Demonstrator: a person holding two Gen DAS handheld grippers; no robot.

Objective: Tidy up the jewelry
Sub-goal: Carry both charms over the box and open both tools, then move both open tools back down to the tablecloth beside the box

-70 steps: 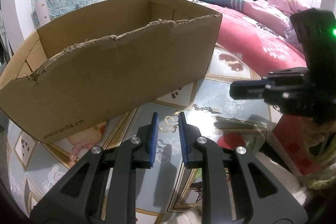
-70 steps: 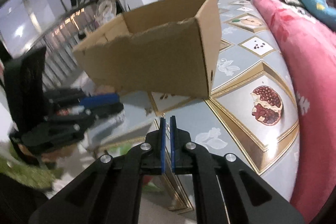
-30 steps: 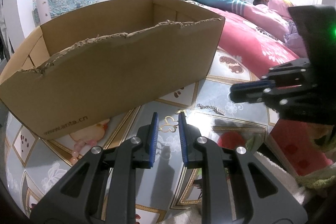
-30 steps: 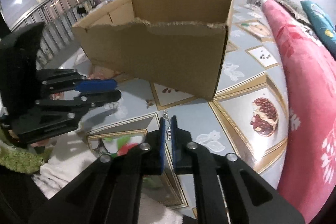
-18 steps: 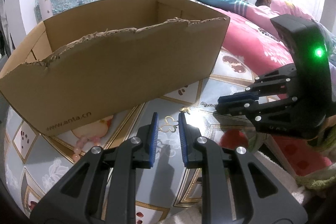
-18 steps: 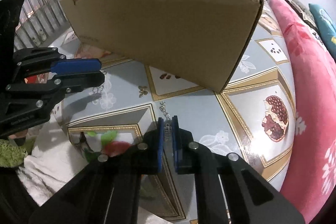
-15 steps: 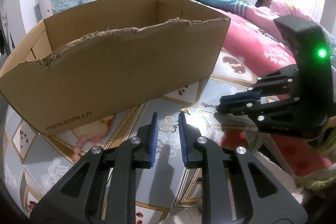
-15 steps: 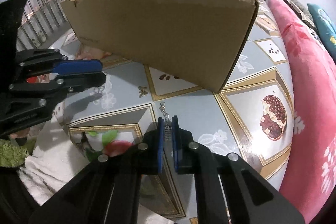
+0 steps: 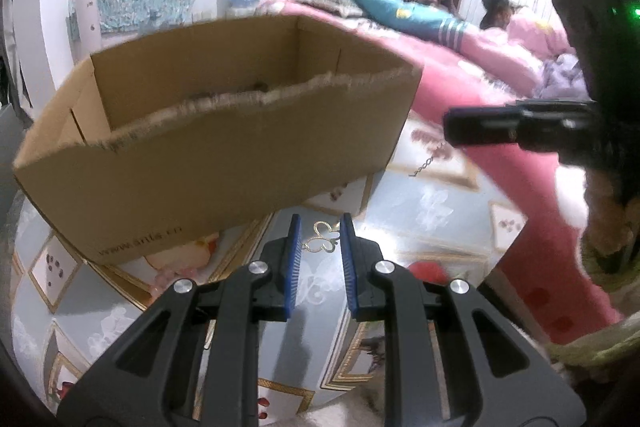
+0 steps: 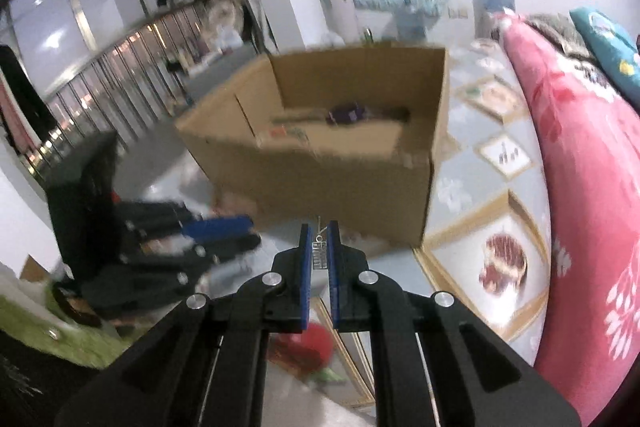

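**Pendant pinched in your right hand-held gripper, clear of the floor**

Your right hand-held gripper point(image 10: 319, 241) was nearly shut, its blue pads clamping a small silver pendant point(image 10: 319, 254). Only your left wrist view showed its chain point(image 9: 426, 163) dangling below the tips, above the patterned floor mat point(image 9: 432, 211). Only your right wrist view looked down into the cardboard box point(image 10: 360, 163), where a dark purple item point(image 10: 349, 115) lay. Your left hand-held gripper point(image 9: 319, 233) stood slightly open and held nothing, over a gold butterfly ornament point(image 9: 322, 238) on the mat
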